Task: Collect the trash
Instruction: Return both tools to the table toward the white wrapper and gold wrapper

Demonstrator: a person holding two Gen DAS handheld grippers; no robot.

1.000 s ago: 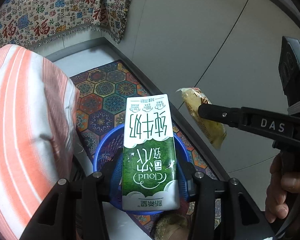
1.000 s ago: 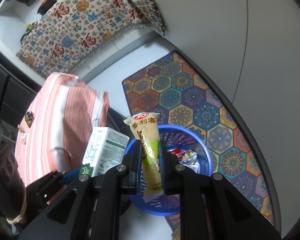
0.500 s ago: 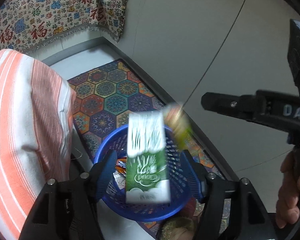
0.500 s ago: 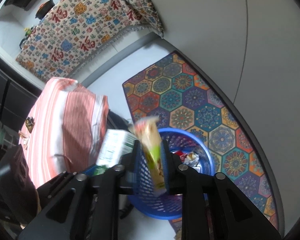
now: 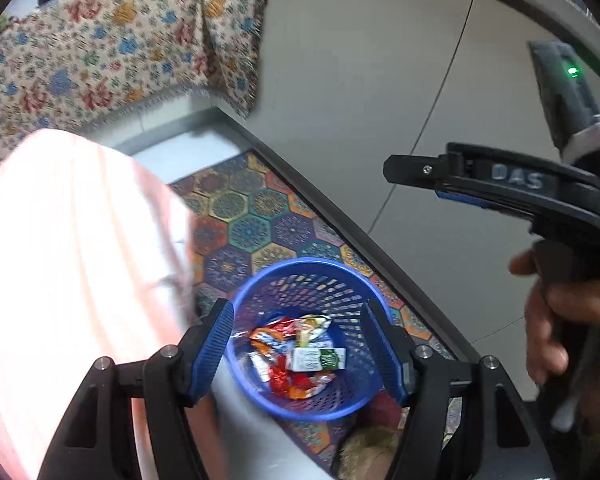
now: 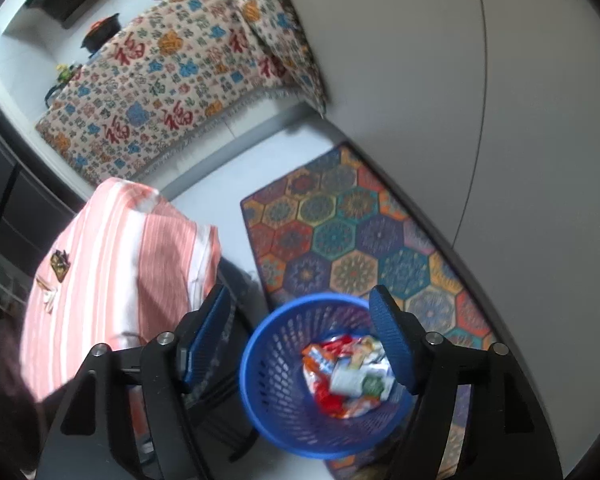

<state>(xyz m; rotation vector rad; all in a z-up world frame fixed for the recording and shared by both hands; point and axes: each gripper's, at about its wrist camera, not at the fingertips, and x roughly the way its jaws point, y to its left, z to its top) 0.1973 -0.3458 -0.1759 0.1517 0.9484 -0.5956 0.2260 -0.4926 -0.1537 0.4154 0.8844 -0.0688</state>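
A blue mesh basket [image 5: 312,266] [image 6: 256,344] stands on the floor below both grippers. In it, on top of several wrappers, lies a green-and-white milk carton [image 5: 318,359] [image 6: 356,380]; a yellow snack packet [image 5: 310,326] lies beside it. My left gripper [image 5: 298,308] hangs open above the basket, nothing between its blue pads. My right gripper [image 6: 300,294] also hovers over the basket, its jaws opening and empty. One of its black fingers [image 5: 460,176] reaches in from the right in the left wrist view, held by a hand [image 5: 560,320].
A piece of furniture under an orange-and-white striped cloth [image 5: 60,260] [image 6: 132,264] stands close on the left of the basket. A hexagon-patterned rug [image 5: 252,220] [image 6: 340,240] lies along the grey wall [image 5: 360,80]. A patterned blanket [image 6: 172,80] hangs farther back.
Both grippers opened and rose a little. The milk carton dropped out of the left one and the snack packet out of the right one, and both now lie in the basket.
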